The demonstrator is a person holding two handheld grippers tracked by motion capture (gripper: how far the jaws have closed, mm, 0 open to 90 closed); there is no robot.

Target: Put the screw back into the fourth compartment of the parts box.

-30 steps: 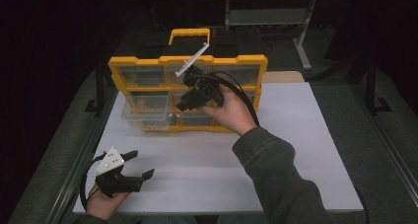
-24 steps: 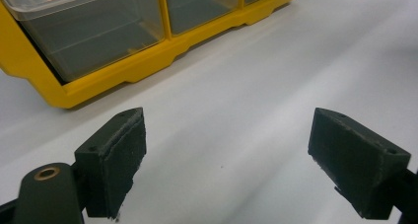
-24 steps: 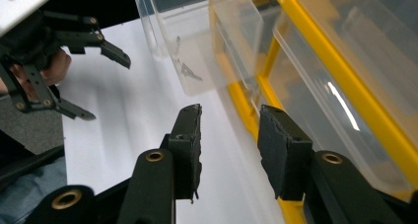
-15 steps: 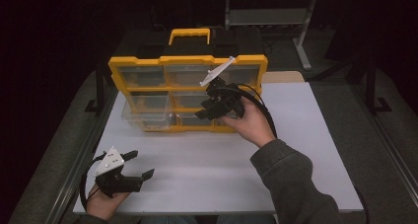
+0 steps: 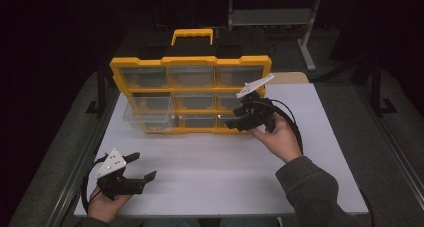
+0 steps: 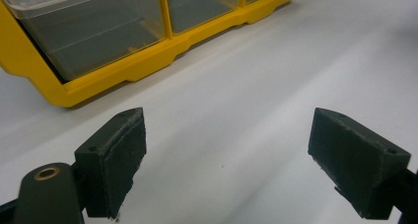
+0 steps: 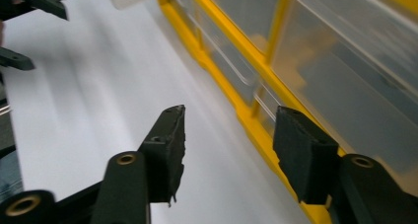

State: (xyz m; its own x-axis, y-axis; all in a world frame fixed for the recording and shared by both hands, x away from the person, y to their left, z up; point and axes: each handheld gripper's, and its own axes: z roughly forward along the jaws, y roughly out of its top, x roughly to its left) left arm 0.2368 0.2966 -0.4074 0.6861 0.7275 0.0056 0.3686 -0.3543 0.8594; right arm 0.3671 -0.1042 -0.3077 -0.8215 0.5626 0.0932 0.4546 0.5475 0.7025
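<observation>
A yellow organizer case [image 5: 190,62] with clear drawers stands upright at the back of the white table. One clear drawer [image 5: 147,118] at its lower left is pulled out. My right gripper [image 5: 234,122] is open and hovers just in front of the case's lower right drawers, holding nothing. In the right gripper view its jaws [image 7: 229,145] stand apart beside the case's yellow bottom frame [image 7: 251,125]. My left gripper [image 5: 144,166] rests open on the table at the front left, far from the case. Between its open jaws [image 6: 226,169] lies bare table, with the pulled-out drawer [image 6: 88,26] beyond.
The white table top [image 5: 215,172] stretches between both grippers. A black rail [image 5: 75,172] runs along the table's left edge. Dark floor and a grey metal stand [image 5: 305,37] lie behind the case. A tan board [image 5: 292,78] sits by the case's right corner.
My right gripper has moved right and down, from the middle of the case's front to its lower right corner. The left gripper has stayed in place.
</observation>
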